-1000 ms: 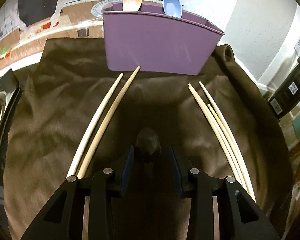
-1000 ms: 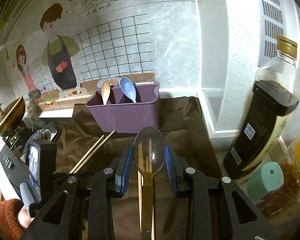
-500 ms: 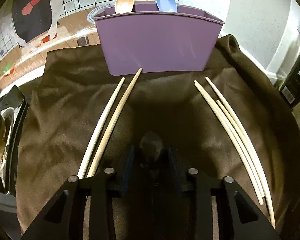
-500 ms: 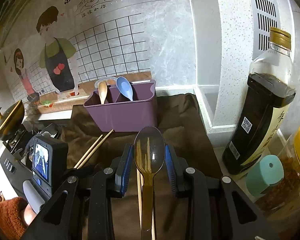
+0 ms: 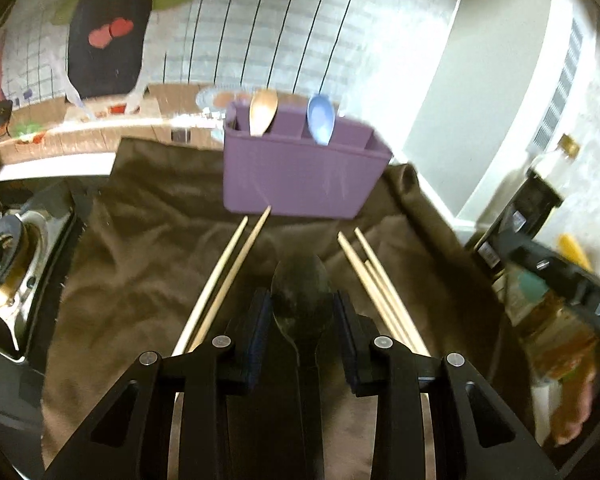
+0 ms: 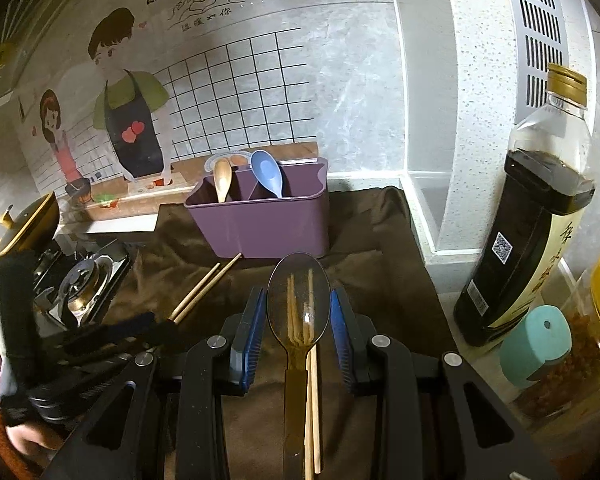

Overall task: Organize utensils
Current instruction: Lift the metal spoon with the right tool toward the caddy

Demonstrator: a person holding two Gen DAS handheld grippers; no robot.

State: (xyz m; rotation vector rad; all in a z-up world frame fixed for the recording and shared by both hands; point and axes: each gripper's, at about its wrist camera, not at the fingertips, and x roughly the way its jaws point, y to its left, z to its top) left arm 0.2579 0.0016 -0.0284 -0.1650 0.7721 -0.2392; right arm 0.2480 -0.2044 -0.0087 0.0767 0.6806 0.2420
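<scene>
Left gripper (image 5: 300,316): blue-padded jaws have just closed in, now clamped on a dark translucent plastic spoon (image 5: 300,292), bowl sticking out ahead of the fingers, held above the brown cloth (image 5: 140,264).

Right gripper (image 6: 298,316): clamped on a clear amber plastic spoon (image 6: 299,300), bowl forward between the pads; chopsticks on the cloth show through the bowl.

Purple plastic utensil caddy (image 5: 300,172) stands at the far edge of the cloth. It has divided compartments: a wooden spoon (image 5: 263,112) upright in the left one, a light blue plastic spoon (image 5: 321,119) in the one to its right.

On the cloth: a pair of pale wooden chopsticks (image 5: 228,272) left of centre, far tips just short of the caddy; a loose group of wooden chopsticks (image 5: 376,280) right of centre.

Right of the cloth: a dark sauce bottle with a gold cap (image 6: 536,216), QR code and yellow label with Chinese characters, not readable. A teal cylinder (image 6: 534,344) and a yellow-lidded clear jar (image 6: 592,340) sit near it.

Left: a small gas burner (image 6: 82,284).

The far wall sticker (image 6: 128,108) shows cartoon cooks, Chinese calligraphy on top, "就是" legible, smaller line unclear.
</scene>
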